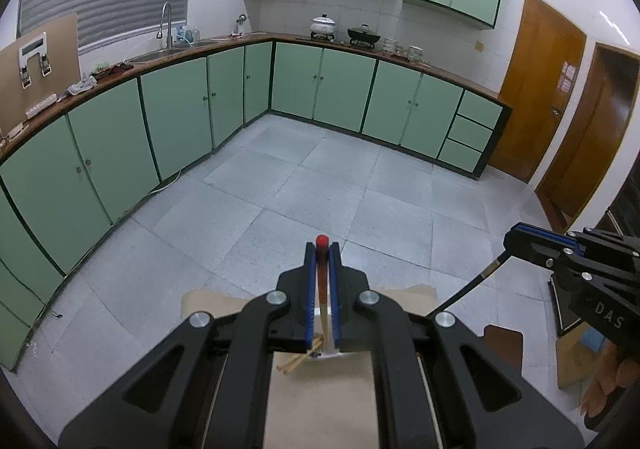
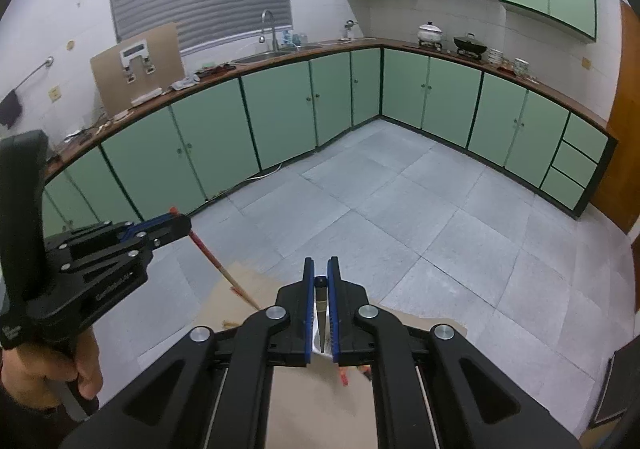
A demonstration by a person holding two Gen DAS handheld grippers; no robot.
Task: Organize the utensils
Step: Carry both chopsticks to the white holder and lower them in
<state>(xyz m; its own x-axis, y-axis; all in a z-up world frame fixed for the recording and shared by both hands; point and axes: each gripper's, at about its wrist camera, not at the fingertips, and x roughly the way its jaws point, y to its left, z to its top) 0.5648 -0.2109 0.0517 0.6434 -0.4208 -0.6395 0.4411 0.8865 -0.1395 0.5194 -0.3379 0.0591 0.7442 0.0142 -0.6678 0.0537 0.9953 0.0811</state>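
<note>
Red-handled utensil [image 1: 322,269], clamped, black-handled utensil [image 2: 320,301]

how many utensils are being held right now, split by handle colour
red-handled utensil, clamped in the left gripper: 1
black-handled utensil, clamped in the right gripper: 1
total: 2

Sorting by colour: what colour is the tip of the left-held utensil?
Red tip, clearest in the left wrist view.
</note>
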